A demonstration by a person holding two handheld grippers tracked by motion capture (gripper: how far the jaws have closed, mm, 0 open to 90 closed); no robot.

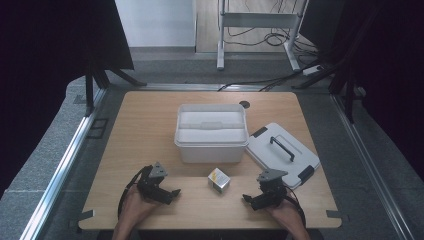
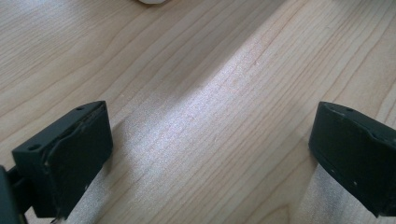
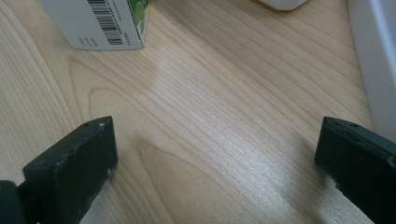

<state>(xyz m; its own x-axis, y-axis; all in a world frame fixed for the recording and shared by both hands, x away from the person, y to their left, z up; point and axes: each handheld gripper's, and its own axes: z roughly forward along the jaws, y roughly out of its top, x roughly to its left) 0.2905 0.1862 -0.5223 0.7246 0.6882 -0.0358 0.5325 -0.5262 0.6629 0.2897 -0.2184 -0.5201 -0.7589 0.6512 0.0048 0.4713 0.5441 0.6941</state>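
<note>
Small box (image 1: 218,180) lying just before open bin (image 1: 211,142), btw left gripper (image 1: 167,194) & right gripper (image 1: 251,200); both spread wide, empty, prob. ready for pickup.

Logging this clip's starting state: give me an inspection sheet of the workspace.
Surface: wooden table, bare grain.
Job's things: small carton upright between the grippers; open white bin behind it; lid flat on the bin's right.
Clutter: nothing seen.
Grippers: left gripper and right gripper low over the near edge, jaws wide, holding nothing.
Cables: gripper cables loop by the hands; floor cables beyond the table.
Surroundings: dark curtains, metal stand.
</note>
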